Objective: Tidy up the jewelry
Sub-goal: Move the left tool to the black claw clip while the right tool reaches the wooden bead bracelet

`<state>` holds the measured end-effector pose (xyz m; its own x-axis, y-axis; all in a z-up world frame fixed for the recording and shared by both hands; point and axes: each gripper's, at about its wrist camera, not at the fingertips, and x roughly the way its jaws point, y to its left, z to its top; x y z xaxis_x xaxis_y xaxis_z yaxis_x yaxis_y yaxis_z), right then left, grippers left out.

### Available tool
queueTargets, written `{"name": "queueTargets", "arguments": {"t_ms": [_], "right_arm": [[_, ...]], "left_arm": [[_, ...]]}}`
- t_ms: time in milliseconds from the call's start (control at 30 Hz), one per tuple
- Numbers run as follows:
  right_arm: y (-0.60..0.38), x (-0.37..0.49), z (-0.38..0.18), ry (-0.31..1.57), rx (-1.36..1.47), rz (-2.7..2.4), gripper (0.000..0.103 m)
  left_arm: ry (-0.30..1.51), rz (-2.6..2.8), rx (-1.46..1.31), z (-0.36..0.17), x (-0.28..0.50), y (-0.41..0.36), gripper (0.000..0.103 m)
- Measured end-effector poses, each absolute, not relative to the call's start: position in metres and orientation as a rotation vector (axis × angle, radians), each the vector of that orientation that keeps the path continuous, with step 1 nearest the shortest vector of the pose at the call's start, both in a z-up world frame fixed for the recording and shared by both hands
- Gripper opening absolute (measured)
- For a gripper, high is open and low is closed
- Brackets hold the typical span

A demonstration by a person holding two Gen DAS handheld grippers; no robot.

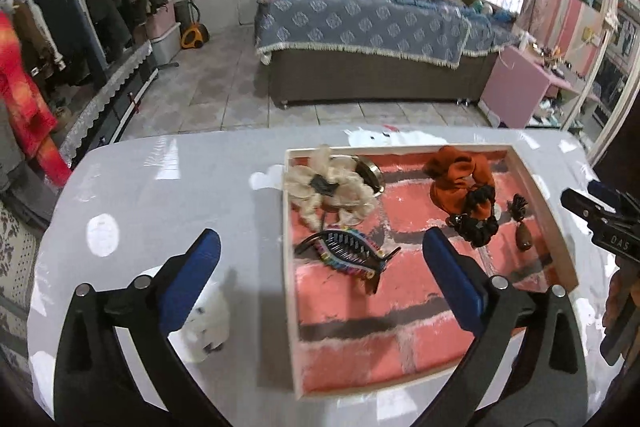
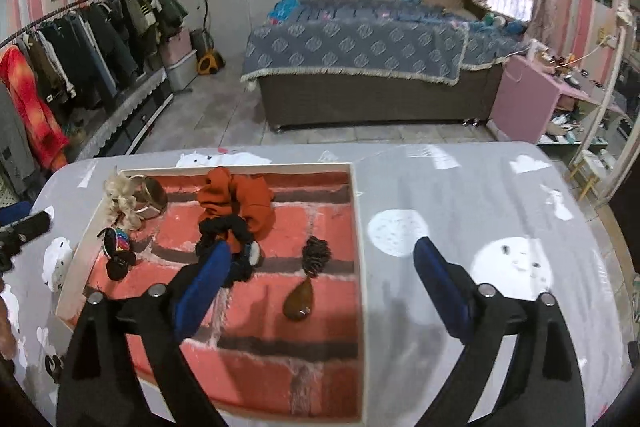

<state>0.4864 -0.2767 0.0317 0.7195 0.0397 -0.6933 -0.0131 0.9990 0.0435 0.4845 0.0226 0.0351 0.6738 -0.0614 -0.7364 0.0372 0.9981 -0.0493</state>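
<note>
A white-rimmed tray (image 1: 536,183) with a red brick-pattern lining sits on the grey table; it also shows in the right wrist view (image 2: 357,227). In it lie a cream fabric flower clip (image 1: 332,187), a gold bangle (image 2: 154,193), a black and multicolour hair clip (image 1: 348,255), an orange scrunchie (image 2: 236,201), a black scrunchie (image 2: 224,231) and a brown drop earring (image 2: 300,301). My left gripper (image 1: 320,253) is open and empty, above the tray's left edge. My right gripper (image 2: 322,259) is open and empty, above the tray's right edge.
The grey table (image 2: 460,195) has white cartoon prints. Beyond it are a bed (image 2: 360,67), a clothes rack (image 2: 80,47) at left and a pink cabinet (image 2: 524,99) at right. The right gripper (image 1: 600,223) shows at the left wrist view's right edge.
</note>
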Motion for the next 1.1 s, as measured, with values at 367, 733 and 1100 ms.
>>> {"name": "queueTargets", "arguments": {"t_ms": [367,733,1100], "right_arm": [[-0.293,0.431,0.044,0.706,0.049,-0.007,0.095],[-0.279,0.384,0.028,0.682,-0.016,-0.006,0.096],[-0.280,0.351,-0.002,0.704,-0.043,-0.044,0.096]], "left_arm": [[0.788,-0.032,-0.064,0.051,0.435,0.058,0.098],[0.784,-0.019,-0.024,0.016,0.390,0.055,0.098],[0.798,-0.044,-0.040,-0.010,0.355,0.043,0.098]]}}
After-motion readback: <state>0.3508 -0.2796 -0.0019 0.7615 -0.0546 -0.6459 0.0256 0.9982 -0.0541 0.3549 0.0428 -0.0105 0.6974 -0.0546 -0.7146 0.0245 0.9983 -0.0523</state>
